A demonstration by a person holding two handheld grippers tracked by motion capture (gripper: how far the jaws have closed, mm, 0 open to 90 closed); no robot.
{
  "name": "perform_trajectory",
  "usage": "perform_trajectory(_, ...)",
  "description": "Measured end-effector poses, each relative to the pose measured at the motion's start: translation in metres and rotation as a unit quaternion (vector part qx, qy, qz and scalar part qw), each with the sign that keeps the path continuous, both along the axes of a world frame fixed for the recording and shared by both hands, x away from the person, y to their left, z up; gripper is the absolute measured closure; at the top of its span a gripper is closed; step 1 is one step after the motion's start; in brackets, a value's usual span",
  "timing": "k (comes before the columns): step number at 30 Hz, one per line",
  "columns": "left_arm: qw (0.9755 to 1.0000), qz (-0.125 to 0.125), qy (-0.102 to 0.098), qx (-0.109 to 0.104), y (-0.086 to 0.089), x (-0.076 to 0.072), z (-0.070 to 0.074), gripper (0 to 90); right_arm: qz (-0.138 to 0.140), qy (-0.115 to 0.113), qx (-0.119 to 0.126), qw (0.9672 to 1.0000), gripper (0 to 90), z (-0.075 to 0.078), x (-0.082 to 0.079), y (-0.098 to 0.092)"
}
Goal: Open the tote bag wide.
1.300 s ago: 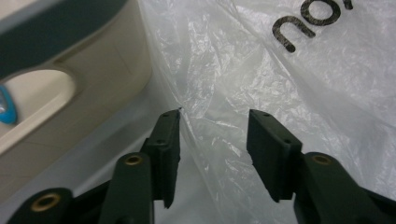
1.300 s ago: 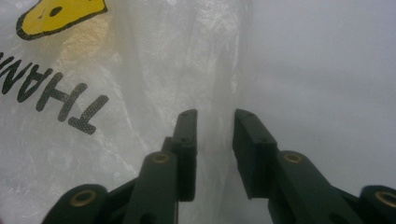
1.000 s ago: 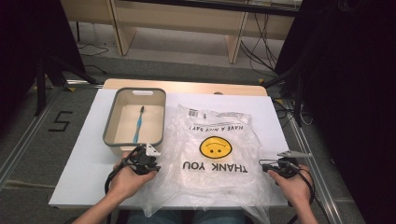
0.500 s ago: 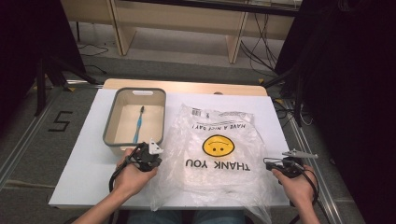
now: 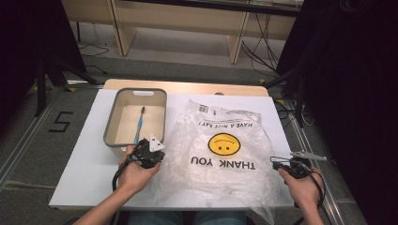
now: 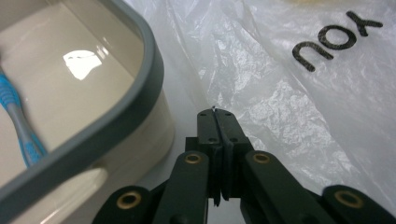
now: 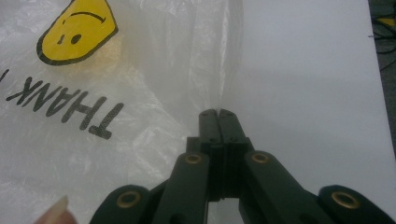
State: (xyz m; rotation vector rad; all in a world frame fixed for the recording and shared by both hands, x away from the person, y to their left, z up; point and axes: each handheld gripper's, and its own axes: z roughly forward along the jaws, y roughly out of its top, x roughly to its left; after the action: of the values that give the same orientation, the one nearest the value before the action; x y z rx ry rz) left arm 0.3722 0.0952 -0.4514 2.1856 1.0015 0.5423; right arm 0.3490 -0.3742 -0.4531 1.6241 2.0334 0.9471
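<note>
Here the clear plastic bag (image 5: 224, 154) with its yellow smiley lies flat mid-table. At its nine o'clock edge the left gripper (image 5: 151, 154) pinches the film, jaws having just eased slightly. At four o'clock the right gripper (image 5: 292, 166) clamps the opposite edge. The grey-rimmed tub (image 5: 112, 123) at ten o'clock holds a blue toothbrush (image 5: 139, 124).

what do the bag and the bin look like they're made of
The bag: thin clear plastic film, glossy; it crinkles and the table shows through. The bin: seemingly hard moulded plastic, beige with a grey rim; a sharp light glare sits on its smooth floor.
</note>
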Motion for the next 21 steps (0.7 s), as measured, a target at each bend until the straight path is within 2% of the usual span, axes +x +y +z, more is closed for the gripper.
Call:
perform_trajectory(1,1.0000,0.001,-0.001,-0.002,-0.001,0.000,0.000,74.2,-0.004,0.001,-0.001,1.0000,90.0,0.000,-0.002,-0.002)
perform_trajectory(2,1.0000,0.001,-0.002,-0.008,-0.002,0.000,0.000,74.2,-0.004,0.001,-0.001,1.0000,90.0,0.000,-0.002,-0.002)
perform_trajectory(3,0.9999,0.003,-0.002,-0.013,-0.003,-0.001,0.001,69.3,-0.006,0.001,-0.002,1.0000,90.0,0.000,-0.002,-0.003)
perform_trajectory(4,0.9997,0.010,-0.002,-0.023,-0.003,-0.002,0.002,61.7,-0.008,0.001,-0.001,1.0000,90.0,0.000,-0.003,-0.004)
perform_trajectory(6,0.9995,0.012,-0.001,-0.030,-0.003,-0.006,0.008,48.8,-0.013,0.001,0.000,0.9999,90.0,-0.001,-0.005,-0.007)
perform_trajectory(7,0.9994,0.013,0.000,-0.031,-0.002,-0.008,0.011,48.8,-0.013,0.001,0.000,0.9999,90.0,-0.001,-0.005,-0.007)
perform_trajectory(9,0.9994,0.016,0.007,-0.031,-0.003,-0.012,0.016,42.3,-0.015,0.005,0.001,0.9999,90.0,-0.001,-0.006,-0.008)
perform_trajectory(10,0.9994,0.015,0.018,-0.027,-0.004,-0.013,0.017,36.4,-0.016,0.005,0.002,0.9999,90.0,-0.001,-0.006,-0.009)
perform_trajectory(13,0.9979,0.007,0.060,-0.022,-0.007,-0.017,0.010,35.0,-0.017,0.006,0.003,0.9998,90.0,0.000,-0.006,-0.008)
perform_trajectory(15,0.9967,0.003,0.081,-0.006,-0.008,-0.017,0.002,34.9,-0.016,0.005,0.003,0.9999,90.0,0.000,-0.006,-0.008)
perform_trajectory(18,0.9927,0.004,0.120,0.012,-0.007,-0.013,-0.010,33.3,-0.014,0.006,0.003,0.9999,90.0,-0.001,-0.006,-0.008)
perform_trajectory(21,0.9894,0.007,0.145,0.015,-0.006,-0.010,-0.021,34.2,-0.012,0.007,0.002,0.9999,90.0,-0.001,-0.006,-0.007)
